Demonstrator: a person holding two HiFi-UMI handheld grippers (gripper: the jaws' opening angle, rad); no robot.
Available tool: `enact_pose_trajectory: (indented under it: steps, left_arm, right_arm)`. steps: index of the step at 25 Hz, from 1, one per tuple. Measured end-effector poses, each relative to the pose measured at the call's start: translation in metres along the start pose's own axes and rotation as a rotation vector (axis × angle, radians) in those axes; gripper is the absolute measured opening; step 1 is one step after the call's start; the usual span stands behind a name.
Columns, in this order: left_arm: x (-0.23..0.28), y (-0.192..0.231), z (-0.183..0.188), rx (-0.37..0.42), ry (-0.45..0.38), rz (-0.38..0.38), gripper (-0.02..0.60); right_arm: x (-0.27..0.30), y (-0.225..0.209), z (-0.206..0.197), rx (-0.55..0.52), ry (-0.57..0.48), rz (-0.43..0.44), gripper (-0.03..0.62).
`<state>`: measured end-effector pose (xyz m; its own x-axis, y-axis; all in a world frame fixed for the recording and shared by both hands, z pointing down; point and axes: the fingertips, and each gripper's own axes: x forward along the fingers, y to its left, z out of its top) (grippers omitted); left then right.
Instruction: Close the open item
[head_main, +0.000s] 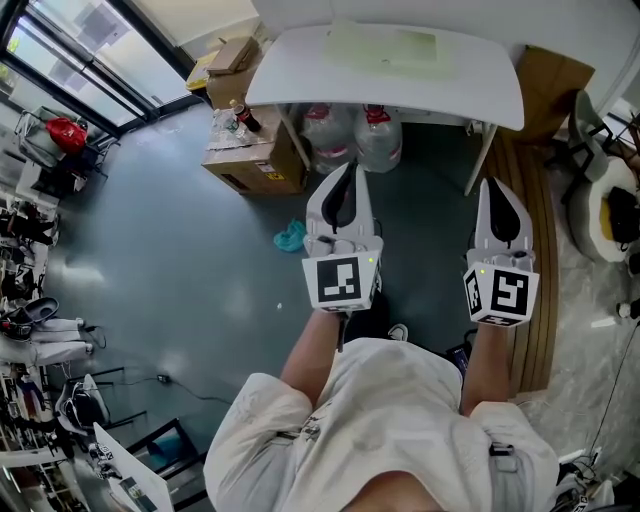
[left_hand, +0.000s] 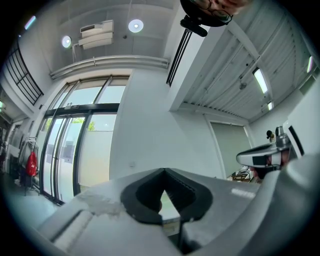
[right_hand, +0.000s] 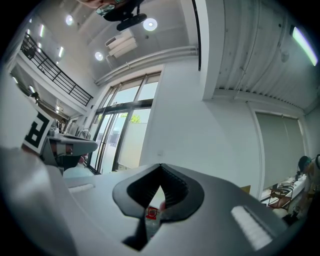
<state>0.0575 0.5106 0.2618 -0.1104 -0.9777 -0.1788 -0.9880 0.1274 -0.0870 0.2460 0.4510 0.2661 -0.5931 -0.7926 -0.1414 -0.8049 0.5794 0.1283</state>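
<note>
Nothing of the task looks done yet: neither gripper touches anything, and which item stands open cannot be told from here. The likeliest candidates are the pale green flat thing (head_main: 385, 45) lying on the white table (head_main: 300, 82), well ahead of both grippers, and the cardboard box (head_main: 250, 165) on the floor ahead and to the left of the left gripper (head_main: 343, 175). Reaching the item and closing it are both left to do. The person holds both grippers out at waist height, side by side and apart, pointing forward toward the table and tipped slightly upward. The left gripper's jaws are pressed together at the tips with nothing between them, and the right gripper (head_main: 498, 190) is closed and empty too
</note>
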Motion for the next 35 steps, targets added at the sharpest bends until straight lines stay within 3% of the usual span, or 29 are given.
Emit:
enact_pose_trajectory:
  steps: [15,35]
  left_arm:
    - [0.092,0.059,-0.028,-0.023,0.007,0.002,0.002]
    - [0.217,0.161,-0.055,-0.084,-0.011,-0.057,0.002]
  right_arm:
    - [0.112,0.010,-0.016,-0.021,0.016,0.013,0.002]
    - [0.263,0.038,-0.028,-0.070,0.048,-0.039,0.002]
